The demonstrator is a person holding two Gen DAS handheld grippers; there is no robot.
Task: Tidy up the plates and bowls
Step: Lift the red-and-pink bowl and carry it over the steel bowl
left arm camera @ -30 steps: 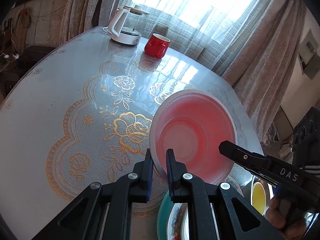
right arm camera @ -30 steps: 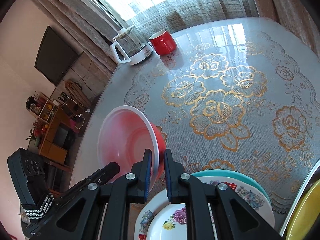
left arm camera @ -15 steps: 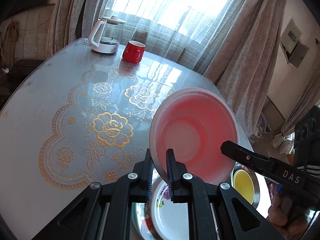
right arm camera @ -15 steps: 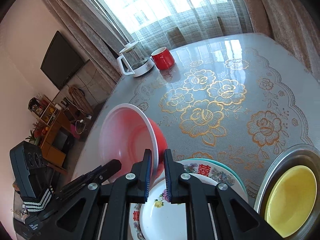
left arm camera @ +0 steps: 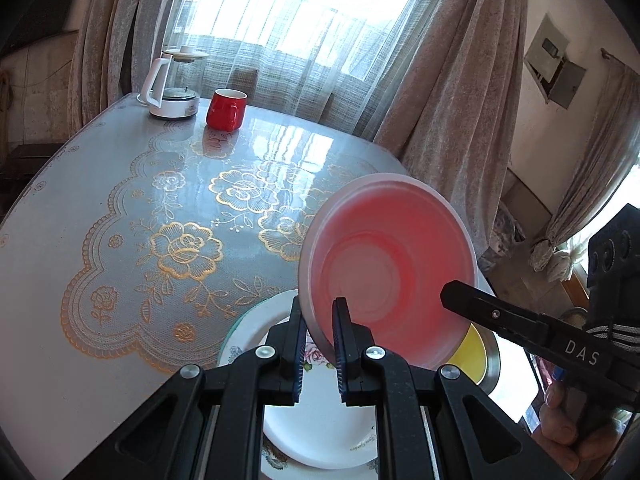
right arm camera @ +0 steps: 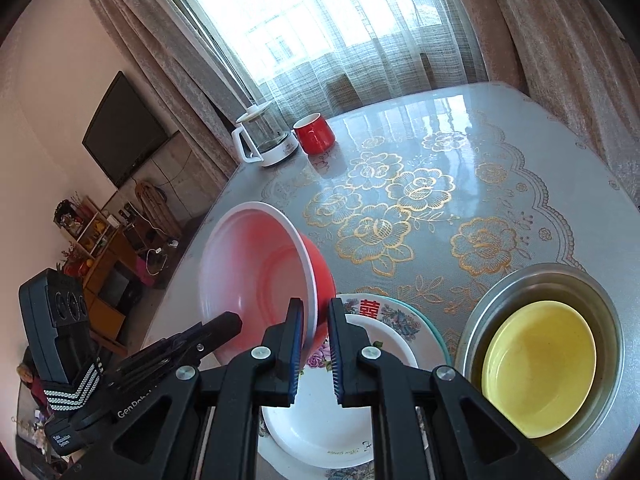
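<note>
Left-wrist view, left to right. A white kettle point(left arm camera: 170, 84) and a red mug point(left arm camera: 225, 109) are seen at the upper left, well apart from the work. At lower centre the left gripper point(left arm camera: 319, 344) is closed on the near rim of the red bowl point(left arm camera: 390, 276), which is held tilted, its pale inside turned toward the camera. Below it lies the stack of flowered plates point(left arm camera: 320, 428). At the right edge the right gripper point(left arm camera: 452, 294) is seen reaching to the bowl's far rim.

Right-wrist view, left to right. The left gripper point(right arm camera: 230, 326) enters from the lower left. The red bowl point(right arm camera: 262, 280) is seen left of centre, clear of the table point(right arm camera: 540, 152). The right gripper point(right arm camera: 313, 338) is clamped on the bowl's rim, nothing else between its jaws. The plates point(right arm camera: 396, 320) lie beneath, and at lower right a yellow bowl point(right arm camera: 538, 368) sits nested in a steel basin point(right arm camera: 548, 276).

The step is judged to be a two-handed carry of the bowl toward a nesting place, probably the yellow bowl. For a clean result, both grips are best kept firm, the bowl levelled before lowering, the plates cleared, and the rim centred before either grip is released.
</note>
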